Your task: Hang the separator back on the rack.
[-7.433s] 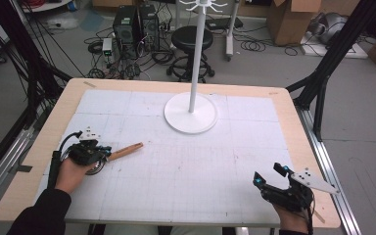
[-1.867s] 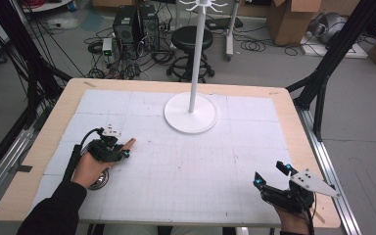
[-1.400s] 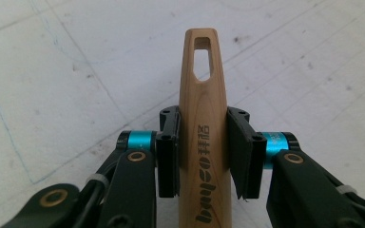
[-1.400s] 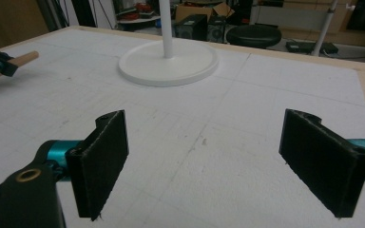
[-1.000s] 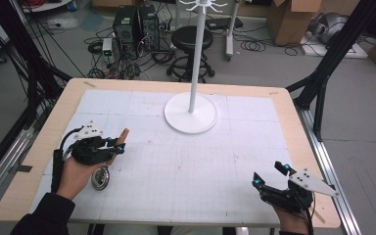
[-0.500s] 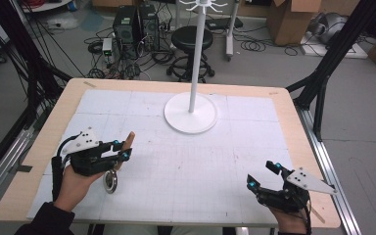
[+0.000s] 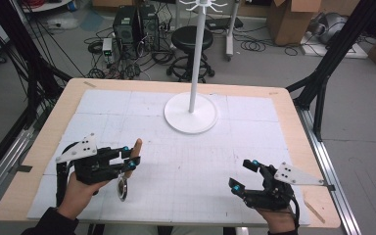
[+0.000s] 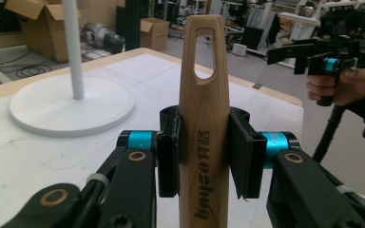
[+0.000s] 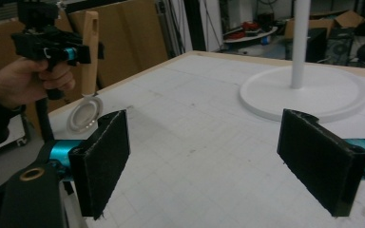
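We've got the wooden handle (image 8: 204,118) clamped in the left gripper (image 7: 127,159), long axis upright, metal strainer end (image 7: 123,188) hanging below, off the table. Right gripper (image 7: 245,176) wide, holding nothing, well apart; the stand (image 7: 191,115) lies ahead, nearer the left.

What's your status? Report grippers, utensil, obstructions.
Left gripper shut on wooden-handled utensil with round metal head, lifted off table. Right gripper open, empty. White round-based stand ahead, path clear.
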Motion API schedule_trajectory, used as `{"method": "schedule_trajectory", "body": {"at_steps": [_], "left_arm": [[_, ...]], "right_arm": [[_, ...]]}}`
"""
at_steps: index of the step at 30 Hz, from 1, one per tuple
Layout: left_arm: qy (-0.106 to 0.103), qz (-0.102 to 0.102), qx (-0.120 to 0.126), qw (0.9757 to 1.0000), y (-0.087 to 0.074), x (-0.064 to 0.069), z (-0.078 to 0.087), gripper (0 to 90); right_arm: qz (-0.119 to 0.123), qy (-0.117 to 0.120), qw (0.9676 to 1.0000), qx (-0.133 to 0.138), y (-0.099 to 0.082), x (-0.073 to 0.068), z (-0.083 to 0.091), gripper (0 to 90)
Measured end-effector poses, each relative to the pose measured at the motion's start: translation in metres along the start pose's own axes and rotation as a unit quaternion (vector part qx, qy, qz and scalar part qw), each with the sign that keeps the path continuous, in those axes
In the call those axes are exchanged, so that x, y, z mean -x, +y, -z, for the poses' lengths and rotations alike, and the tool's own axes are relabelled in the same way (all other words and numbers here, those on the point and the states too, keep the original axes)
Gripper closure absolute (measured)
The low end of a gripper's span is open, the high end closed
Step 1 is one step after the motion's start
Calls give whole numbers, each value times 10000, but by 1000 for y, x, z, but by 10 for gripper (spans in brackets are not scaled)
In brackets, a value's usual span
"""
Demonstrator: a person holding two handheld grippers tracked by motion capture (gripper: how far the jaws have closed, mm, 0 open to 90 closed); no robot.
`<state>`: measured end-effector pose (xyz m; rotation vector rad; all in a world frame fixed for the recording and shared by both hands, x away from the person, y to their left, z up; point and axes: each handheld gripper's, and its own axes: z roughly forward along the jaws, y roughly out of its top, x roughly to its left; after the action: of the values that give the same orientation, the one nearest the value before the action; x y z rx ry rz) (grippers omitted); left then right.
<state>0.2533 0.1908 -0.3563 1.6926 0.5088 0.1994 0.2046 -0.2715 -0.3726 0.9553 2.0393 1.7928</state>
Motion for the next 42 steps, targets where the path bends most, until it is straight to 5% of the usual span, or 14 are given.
{"method": "schedule_trajectory", "body": {"at_steps": [7,11,15,24,32,33,42], "left_arm": [[-468,83,180,9987,-1,9,-8,673],[-680,-104,200,9974,-2,17,-13,673],[-851,-137,244,9960,-1,22,-16,673],[-1182,-228,254,9924,0,32,-21,673],[-1491,-266,280,9881,1,36,-24,673],[-1554,-259,302,9871,1,37,-24,673],[-1709,-254,348,9844,2,38,-23,672]], "right_arm": [[68,466,9989,21,11,-14,-18,163],[232,1097,9937,83,23,-31,-38,163],[310,1374,9899,139,31,-39,-51,164],[402,2412,9696,120,50,-60,-102,305],[551,2764,9595,47,60,-70,-123,366],[627,2891,9552,18,61,-73,-128,407],[734,3150,9462,5,62,-78,-139,542]]}}
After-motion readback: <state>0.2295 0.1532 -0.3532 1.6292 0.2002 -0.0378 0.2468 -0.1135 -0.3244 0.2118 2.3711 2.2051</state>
